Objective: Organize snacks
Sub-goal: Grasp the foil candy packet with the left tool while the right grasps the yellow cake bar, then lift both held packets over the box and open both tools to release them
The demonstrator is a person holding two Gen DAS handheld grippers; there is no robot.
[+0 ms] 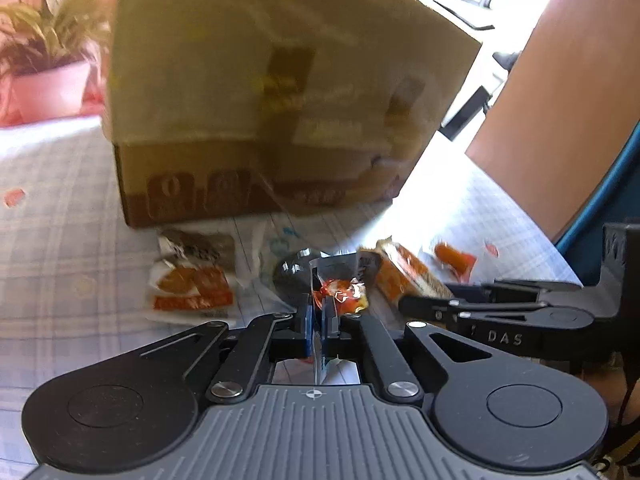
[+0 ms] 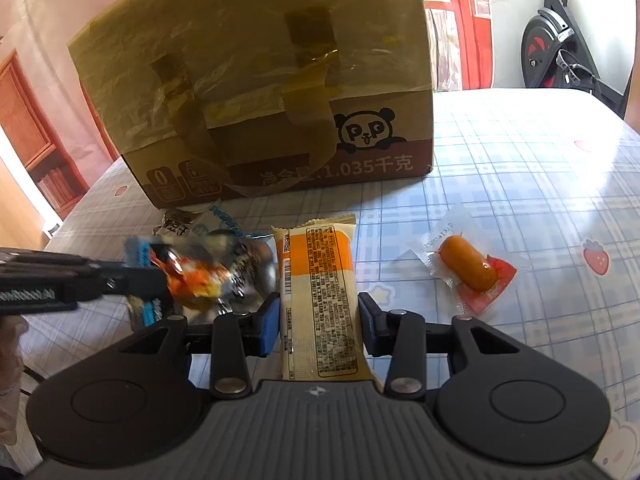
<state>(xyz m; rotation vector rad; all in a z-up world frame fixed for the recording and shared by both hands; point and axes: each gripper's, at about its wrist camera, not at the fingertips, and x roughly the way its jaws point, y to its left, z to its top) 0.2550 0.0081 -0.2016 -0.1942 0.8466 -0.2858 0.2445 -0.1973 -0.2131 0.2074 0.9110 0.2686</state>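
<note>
Behind the snacks, the taped box [image 2: 256,92] runs off the top of both views, so its top can't be seen. On the bench [image 2: 520,168] I count five or so snacks, though the pile left of centre is smeared and hard to separate. Left tongs [image 1: 319,312] are pinched together on a crinkly orange wrapper [image 1: 344,294]; motion blur hides what it is. Right tongs [image 2: 319,320] are clamped on a long yellow-orange bar [image 2: 320,300] lying lengthwise between the pads, its near end hidden under the gripper. Only the right view gives a crisp look at the sausage [image 2: 470,264] in clear wrap, off to the right. Only the left view shows a potted plant [image 1: 44,60] behind the box.
</note>
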